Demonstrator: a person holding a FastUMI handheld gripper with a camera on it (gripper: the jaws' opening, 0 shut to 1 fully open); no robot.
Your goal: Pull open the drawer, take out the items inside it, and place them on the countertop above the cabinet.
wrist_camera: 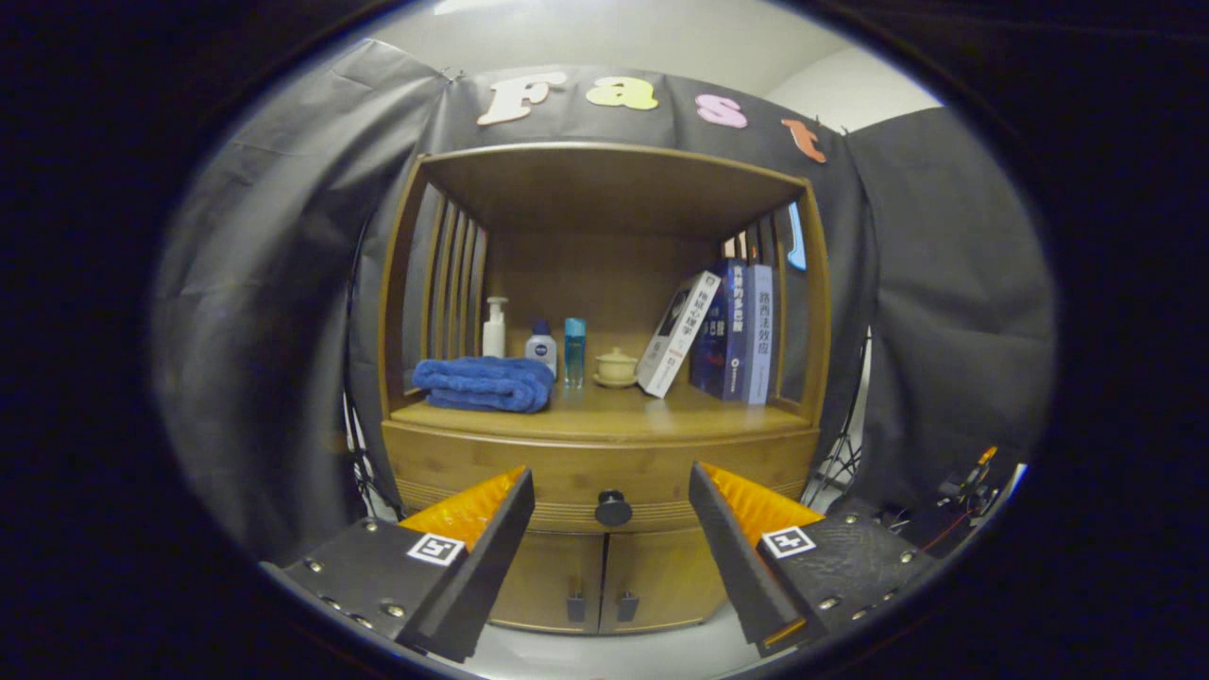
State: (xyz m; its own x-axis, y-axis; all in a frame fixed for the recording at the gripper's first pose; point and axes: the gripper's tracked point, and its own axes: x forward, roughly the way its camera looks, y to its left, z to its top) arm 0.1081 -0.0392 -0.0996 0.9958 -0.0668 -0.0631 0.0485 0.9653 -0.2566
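Gripper [612, 529] fingers stand wide apart, holding nothing, aimed at the round drawer knob [613, 509] between them. Behind the knob, the closed drawer [604, 472] runs crosswise (front facing the fingers), beneath the countertop [604, 414].

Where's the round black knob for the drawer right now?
In the gripper view, the round black drawer knob sits centred on the closed wooden drawer front, beyond and between the open gripper jaws, above the two lower cabinet doors.

- Wide bamboo-coloured wooden drawer [567, 472] with a round black knob [613, 508], fully closed, set under the wooden countertop [604, 408] and above two small cabinet doors.
- The knob sits between the gripper [612, 491] fingers, beyond them, untouched; they are spread wide.
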